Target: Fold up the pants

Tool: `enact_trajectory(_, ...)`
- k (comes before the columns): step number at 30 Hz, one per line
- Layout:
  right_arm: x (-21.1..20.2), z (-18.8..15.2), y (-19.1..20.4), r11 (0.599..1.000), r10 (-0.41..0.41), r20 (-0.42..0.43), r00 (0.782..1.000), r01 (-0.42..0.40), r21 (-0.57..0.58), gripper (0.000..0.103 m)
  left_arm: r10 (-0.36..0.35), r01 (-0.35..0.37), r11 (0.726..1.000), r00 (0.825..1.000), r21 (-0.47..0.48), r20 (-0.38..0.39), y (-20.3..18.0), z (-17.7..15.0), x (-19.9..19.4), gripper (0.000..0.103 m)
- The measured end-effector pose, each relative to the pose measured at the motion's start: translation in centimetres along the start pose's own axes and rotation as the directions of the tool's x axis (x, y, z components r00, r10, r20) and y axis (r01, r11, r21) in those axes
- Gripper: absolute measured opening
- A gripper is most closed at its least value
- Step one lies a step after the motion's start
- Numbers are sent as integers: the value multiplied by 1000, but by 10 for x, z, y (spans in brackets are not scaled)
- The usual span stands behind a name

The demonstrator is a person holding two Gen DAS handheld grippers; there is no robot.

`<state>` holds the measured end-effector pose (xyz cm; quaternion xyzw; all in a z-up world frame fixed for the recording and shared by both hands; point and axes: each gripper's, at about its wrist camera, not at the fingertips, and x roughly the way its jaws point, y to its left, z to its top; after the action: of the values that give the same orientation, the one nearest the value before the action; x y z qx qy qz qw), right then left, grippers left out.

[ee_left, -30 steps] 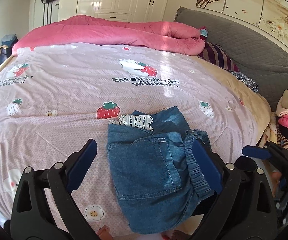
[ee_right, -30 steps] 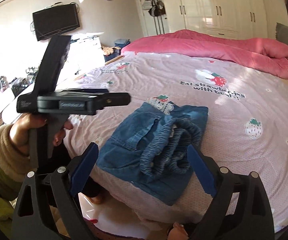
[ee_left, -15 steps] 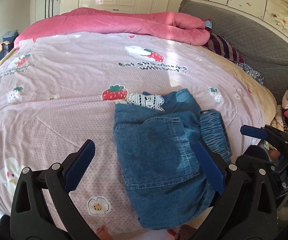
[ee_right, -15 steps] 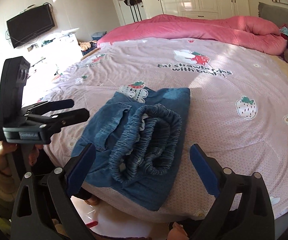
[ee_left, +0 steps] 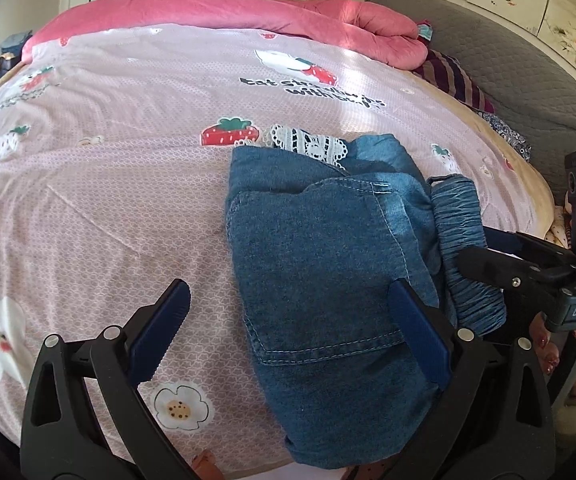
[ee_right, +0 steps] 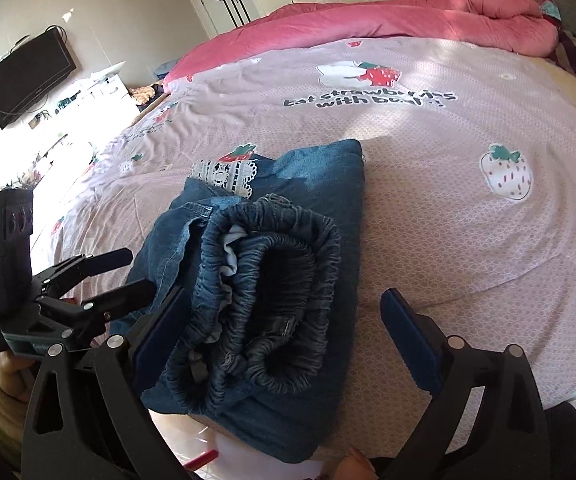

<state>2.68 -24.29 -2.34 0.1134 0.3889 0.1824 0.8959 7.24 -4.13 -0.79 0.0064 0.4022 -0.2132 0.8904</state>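
Blue denim pants (ee_left: 320, 264) lie folded in a thick bundle at the near edge of the bed, back pocket up, white lace trim (ee_left: 308, 144) at the far end. In the right wrist view the pants (ee_right: 312, 208) show the gathered elastic waistband (ee_right: 264, 304) facing me. My left gripper (ee_left: 288, 332) is open, hovering just above the pants' near left part. My right gripper (ee_right: 284, 332) is open, its jaws either side of the waistband. Each gripper shows in the other's view: the right one (ee_left: 500, 256) beside the waistband, the left one (ee_right: 116, 272) by the pants' left edge.
The pink strawberry-print bedcover (ee_left: 108, 184) spreads wide behind and left of the pants. A rolled pink duvet (ee_left: 228, 12) lies along the far side. A grey headboard (ee_left: 508, 68) and striped pillow (ee_left: 456, 80) are at right. A TV (ee_right: 28, 76) hangs on the wall.
Both grippers have moved closer to and lower over the pants. The right gripper now brackets the waistband; the left one now sits at the bundle's left edge.
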Motion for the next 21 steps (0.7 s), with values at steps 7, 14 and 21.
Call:
enact_trajectory(7,20,4,-6,997,64,-35,997,-62,48,95,-30,30,1000,1000,-11,-4,-3,-1,4,93)
enact_trajectory(14,26,3,-5,994,99,-42,994,-96,54,80,-52,52,999,999,-15,-16,-8,0,9,90)
enact_trajectory(21,23,2,-3,994,109,-33,994,-107,37,57,-73,73,997,997,4,-34,-19,0,14,75)
